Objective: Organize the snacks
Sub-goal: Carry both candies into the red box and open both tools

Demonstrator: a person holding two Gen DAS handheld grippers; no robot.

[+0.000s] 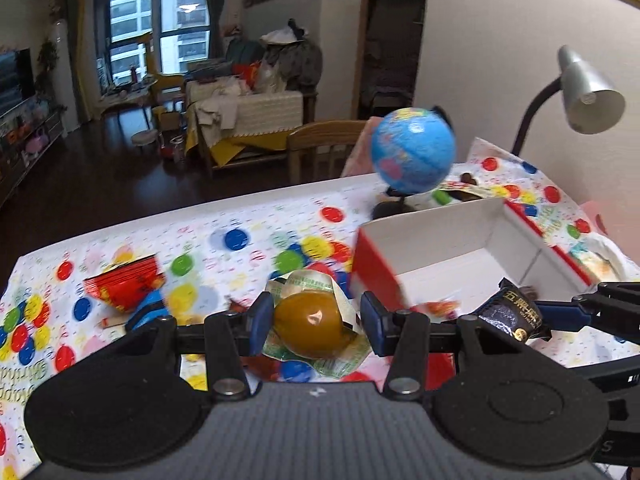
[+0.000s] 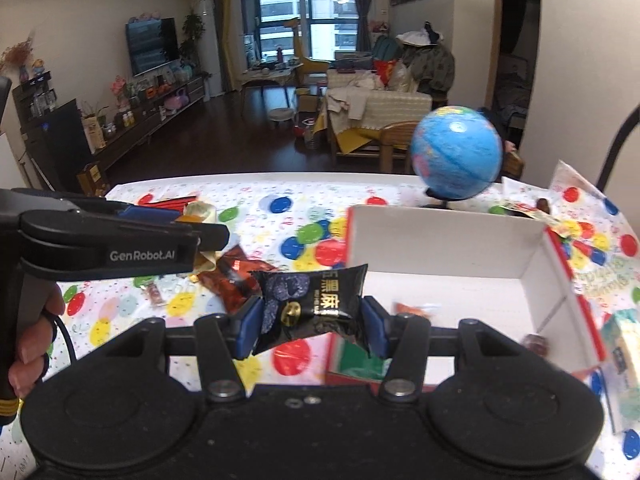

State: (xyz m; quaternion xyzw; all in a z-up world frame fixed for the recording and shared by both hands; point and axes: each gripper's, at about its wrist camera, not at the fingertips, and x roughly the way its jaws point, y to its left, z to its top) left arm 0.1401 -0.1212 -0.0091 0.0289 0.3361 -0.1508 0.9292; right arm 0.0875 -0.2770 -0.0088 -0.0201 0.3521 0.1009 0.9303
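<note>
Dark wood floor (image 2: 240,128), large window (image 2: 308,20), wall television (image 2: 152,44), cluttered sofa (image 2: 380,108), wooden chair (image 1: 320,148).

This is a lived-in home, an open living and dining room. Beyond the table (image 2: 256,196) with its balloon-print party cloth stand a wall-mounted television (image 2: 152,45), a low media cabinet (image 2: 160,116) crowded with toys, a cloth-draped sofa (image 2: 384,108) and tall curtained windows (image 2: 306,16). A globe (image 2: 456,152), desk lamp (image 1: 588,92) and wooden chair (image 1: 320,148) sit close by.

both the left claw (image 1: 316,322) and right claw (image 2: 312,326) tilt downward, each clamped on something.
</note>
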